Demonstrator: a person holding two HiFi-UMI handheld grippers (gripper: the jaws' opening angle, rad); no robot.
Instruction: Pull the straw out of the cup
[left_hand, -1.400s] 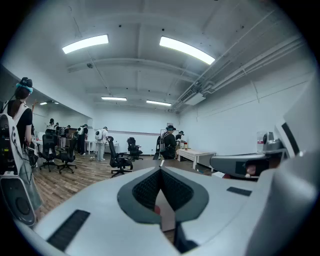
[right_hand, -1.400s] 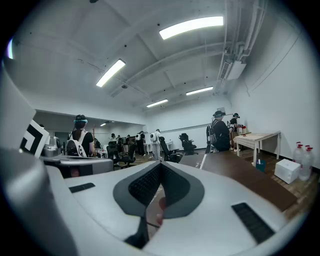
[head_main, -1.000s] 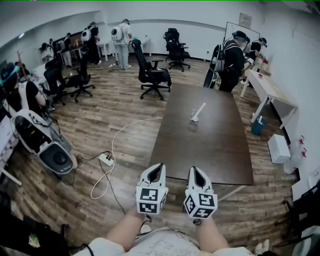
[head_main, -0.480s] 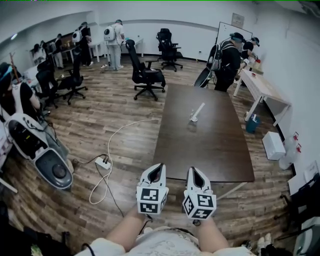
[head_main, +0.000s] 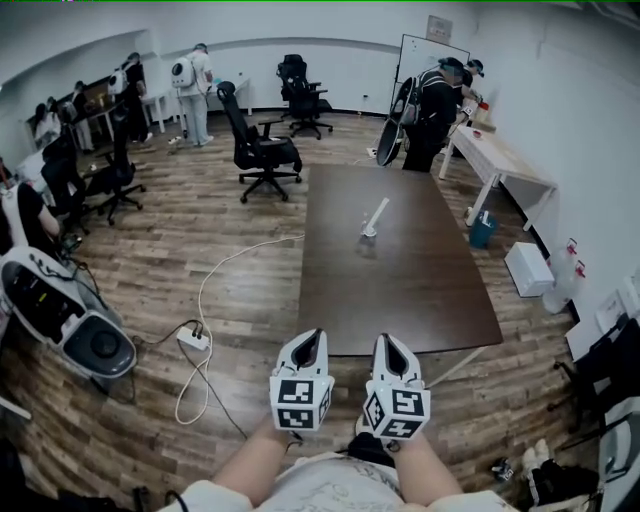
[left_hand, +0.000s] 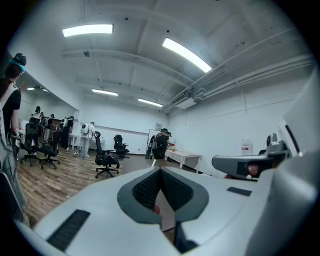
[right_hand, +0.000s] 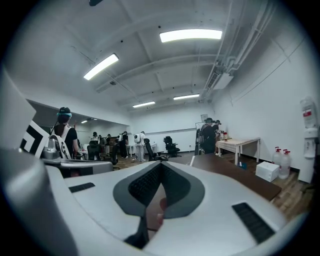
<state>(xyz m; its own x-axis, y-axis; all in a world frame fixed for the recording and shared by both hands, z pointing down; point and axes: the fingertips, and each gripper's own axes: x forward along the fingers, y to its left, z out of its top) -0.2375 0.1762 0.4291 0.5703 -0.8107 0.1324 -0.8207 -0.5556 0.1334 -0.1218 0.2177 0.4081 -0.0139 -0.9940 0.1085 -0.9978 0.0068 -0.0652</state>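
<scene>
Well, step in hand: I am on the approach. Both tools hang low in front of me, short of the near edge of the tabletop (head_main: 400, 300), and nothing is grasped yet.
Cup: the cup (head_main: 368, 233) is small and pale. It stands on the dark tabletop towards its far half, well apart from both tools. I cannot tell whether it holds anything but the straw.
Straw: the white straw (head_main: 378, 211) sits in the cup and leans up and to the right in the head view, towards the far end.
Left tool: on the left tool (head_main: 313, 338) the jaws are together with nothing between them.
Right tool: on the right tool (head_main: 388, 342) the jaws are closed as well, and it is empty.
Reach: I judge that I must come right up to the tabletop, probably along one side, before either tool gets near the cup.
Opening: I would part both sets of jaws on the way in, not at the cup.
Roles: since the straw leans right, I would pin the cup low on its wall with the left tool and take the straw above the rim with the right.
Pull: I would draw along the straw's own lean, slowly. A straight-up tug would likely lever the rim.
Handling: the cup looks light, so it may slide or tip if left unheld.
Floor: a cable (head_main: 215, 290) and a power strip (head_main: 192, 338) lie left of the tabletop, so I would keep my path clear of them.
</scene>
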